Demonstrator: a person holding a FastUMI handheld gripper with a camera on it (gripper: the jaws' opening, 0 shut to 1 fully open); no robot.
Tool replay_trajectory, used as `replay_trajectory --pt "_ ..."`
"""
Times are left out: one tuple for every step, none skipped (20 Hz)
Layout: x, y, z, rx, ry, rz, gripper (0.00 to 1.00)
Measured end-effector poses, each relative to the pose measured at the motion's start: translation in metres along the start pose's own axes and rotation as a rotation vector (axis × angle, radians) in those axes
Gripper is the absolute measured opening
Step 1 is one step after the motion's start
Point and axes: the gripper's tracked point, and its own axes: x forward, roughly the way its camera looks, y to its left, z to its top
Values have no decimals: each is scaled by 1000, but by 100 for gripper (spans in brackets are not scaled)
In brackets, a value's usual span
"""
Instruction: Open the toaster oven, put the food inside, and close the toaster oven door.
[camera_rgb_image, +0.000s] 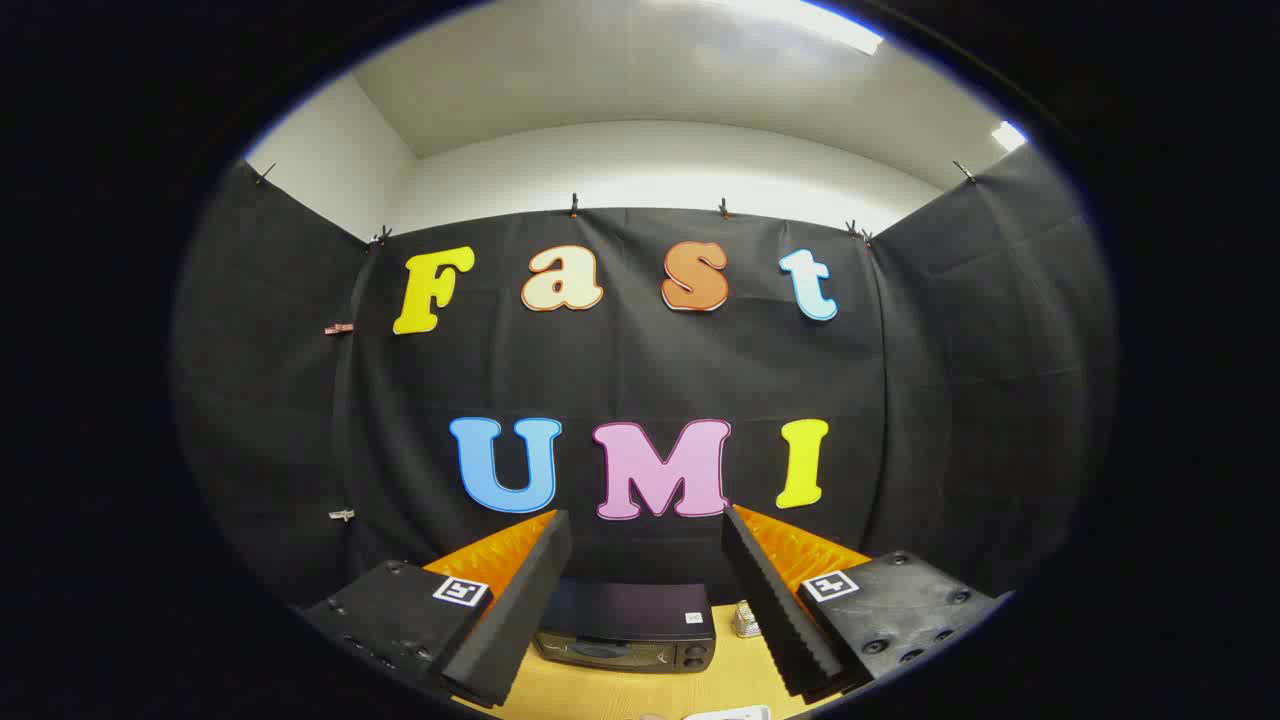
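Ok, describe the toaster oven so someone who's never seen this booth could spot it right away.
Start at the wooden table below the black cloth wall. The toaster oven sits on it, beyond the gap between the open fingers. It is the dark, wide box with its door shut, far bigger than the small silvery object beside it.

Recording booth: black cloth walls (950, 400), wooden table (620, 690).

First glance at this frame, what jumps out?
The two black ribbed fingers of the gripper stand wide apart and hold nothing. Between and beyond them sits the black toaster oven, door shut, on the wooden table by the black cloth wall. A small silvery item, too small to identify, stands just beside the oven.
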Motion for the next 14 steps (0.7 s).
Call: replay_trajectory --pt "2 1 0 1 1 3 98" --pt "2 1 -1 0 3 4 98" --pt "2 1 -2 -1 3 5 98" --pt "3 0 -2 -3 3 6 98" --pt "4 0 -2 -6 3 5 98" --pt "6 -1 -4 -8 5 2 98" --pt "7 -2 -6 -10 11 1 98" --pt "7 -2 -7 -9 13 3 98" --pt "8 -1 -7 -7 14 4 98" --pt "10 -2 -7 -6 13 3 98" --pt "11 -2 -7 -8 13 1 98" --pt "12 -2 -7 -11 11 1 98" --pt "14 -2 -6 -13 10 1 98" --pt "15 -1 -7 -14 9 2 98"
